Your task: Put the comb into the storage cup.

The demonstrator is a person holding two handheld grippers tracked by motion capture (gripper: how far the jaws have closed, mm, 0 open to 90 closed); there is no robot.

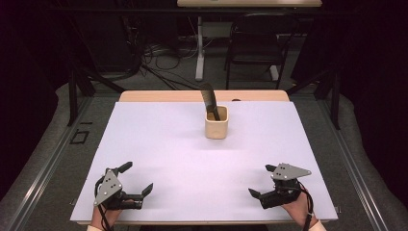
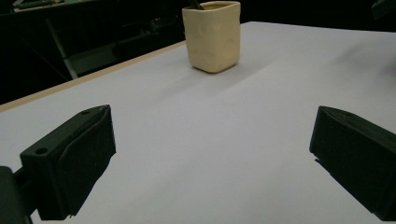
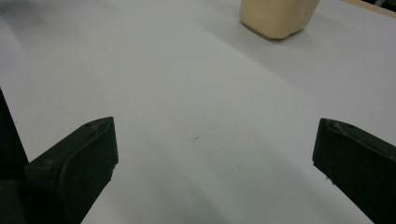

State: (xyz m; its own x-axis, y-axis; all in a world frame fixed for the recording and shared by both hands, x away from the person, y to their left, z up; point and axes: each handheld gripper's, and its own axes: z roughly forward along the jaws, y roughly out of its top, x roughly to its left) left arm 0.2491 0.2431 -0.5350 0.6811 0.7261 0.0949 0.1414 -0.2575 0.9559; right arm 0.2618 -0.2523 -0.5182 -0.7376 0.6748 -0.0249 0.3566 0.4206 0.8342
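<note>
A cream square cup (image 1: 216, 123) stands upright toward the back middle of the white table top (image 1: 163, 144), with a dark flat tool (image 1: 210, 100) leaning out of it. The cup (image 2: 214, 35) appears far ahead in the left gripper view, and its base (image 3: 276, 16) at the top of the right gripper view. My left gripper (image 1: 139, 178) rests open at the front left, nothing between its jaws. At the front right my right gripper (image 1: 261, 181) is open too, jaws wide apart over bare table.
A wooden strip (image 1: 163, 96) runs along the table's far edge. Beyond it stand a chair (image 1: 255, 48), a desk leg (image 1: 199, 48) and loose cables (image 1: 159, 55) on the floor. Metal frame rails (image 1: 43, 159) flank the table.
</note>
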